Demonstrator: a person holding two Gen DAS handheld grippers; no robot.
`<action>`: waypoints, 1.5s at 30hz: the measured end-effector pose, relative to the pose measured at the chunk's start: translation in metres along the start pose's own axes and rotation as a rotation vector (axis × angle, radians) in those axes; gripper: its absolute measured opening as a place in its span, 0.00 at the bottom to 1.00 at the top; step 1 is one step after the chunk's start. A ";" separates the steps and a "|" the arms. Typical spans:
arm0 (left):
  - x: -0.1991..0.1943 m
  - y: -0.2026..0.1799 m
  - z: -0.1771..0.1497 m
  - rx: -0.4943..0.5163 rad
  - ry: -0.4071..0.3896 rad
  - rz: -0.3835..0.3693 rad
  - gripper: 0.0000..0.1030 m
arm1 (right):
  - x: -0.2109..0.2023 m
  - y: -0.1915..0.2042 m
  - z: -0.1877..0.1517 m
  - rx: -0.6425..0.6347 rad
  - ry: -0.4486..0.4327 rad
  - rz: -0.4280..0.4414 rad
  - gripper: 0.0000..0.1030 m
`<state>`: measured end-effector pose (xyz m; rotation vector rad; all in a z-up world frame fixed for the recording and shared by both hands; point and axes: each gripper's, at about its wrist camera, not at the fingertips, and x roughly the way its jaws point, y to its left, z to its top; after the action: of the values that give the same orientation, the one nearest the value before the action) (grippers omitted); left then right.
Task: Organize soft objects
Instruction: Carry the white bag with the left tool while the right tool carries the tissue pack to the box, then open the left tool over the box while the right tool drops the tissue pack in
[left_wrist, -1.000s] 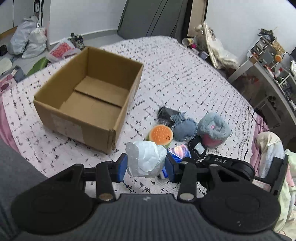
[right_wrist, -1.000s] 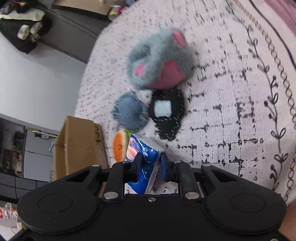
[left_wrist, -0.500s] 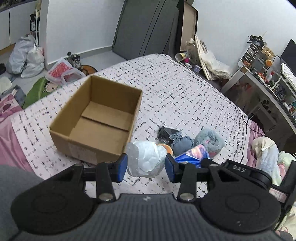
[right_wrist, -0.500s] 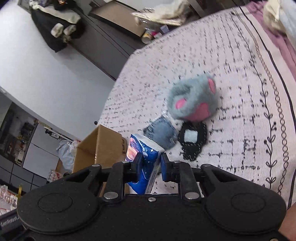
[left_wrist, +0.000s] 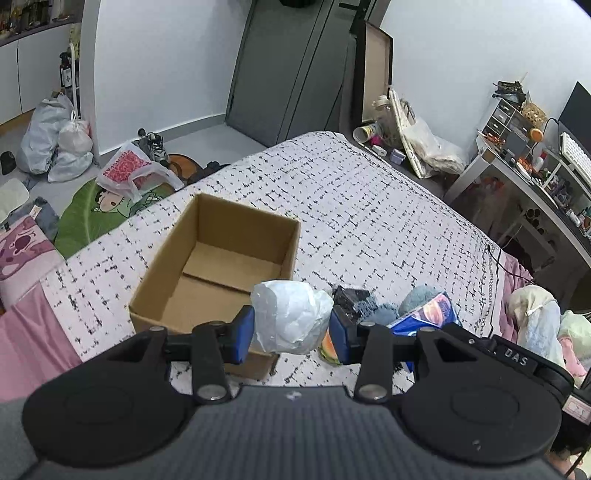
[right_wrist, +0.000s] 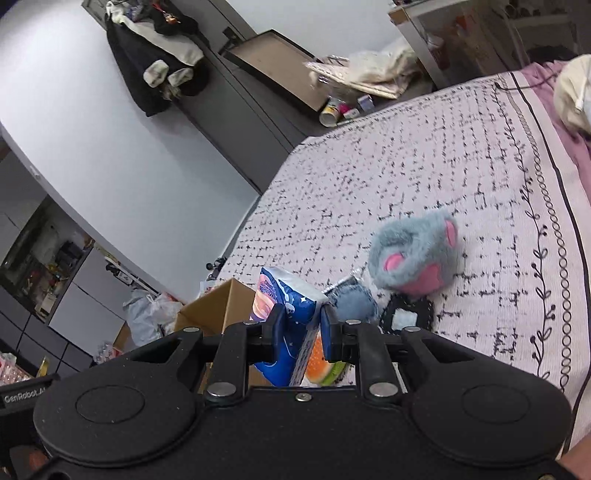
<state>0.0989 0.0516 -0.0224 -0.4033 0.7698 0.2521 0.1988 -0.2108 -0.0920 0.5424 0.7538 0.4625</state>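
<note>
My left gripper (left_wrist: 291, 330) is shut on a crumpled white bag (left_wrist: 290, 317) and holds it in the air above the near right corner of an open, empty cardboard box (left_wrist: 218, 269). My right gripper (right_wrist: 302, 328) is shut on a blue tissue pack (right_wrist: 286, 321), also lifted; the pack shows in the left wrist view (left_wrist: 424, 317). On the bed lie a grey and pink plush (right_wrist: 415, 254), a blue-grey fuzzy ball (right_wrist: 352, 302), a black pouch with a white patch (right_wrist: 406, 317) and an orange watermelon-slice toy (right_wrist: 325, 365).
The bed cover (left_wrist: 369, 221) is white with black dashes. Bags and clutter (left_wrist: 55, 140) lie on the floor to the left. A desk (left_wrist: 535, 177) with small items stands to the right. A pile of clothes (left_wrist: 546, 325) lies at the bed's right edge.
Both grippers have risen higher above the bed with their objects still held. The box and the plush toys now look further below and away.
</note>
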 end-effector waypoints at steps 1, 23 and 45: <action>0.001 0.002 0.002 0.000 -0.002 0.001 0.41 | 0.000 0.001 0.000 -0.004 -0.004 0.005 0.19; 0.043 0.055 0.049 -0.061 -0.014 0.031 0.41 | 0.020 0.032 0.002 -0.096 -0.051 0.086 0.19; 0.132 0.093 0.081 -0.136 0.065 0.007 0.42 | 0.096 0.093 -0.002 -0.125 0.038 0.134 0.19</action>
<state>0.2072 0.1800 -0.0884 -0.5392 0.8200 0.2999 0.2409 -0.0843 -0.0857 0.4701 0.7220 0.6419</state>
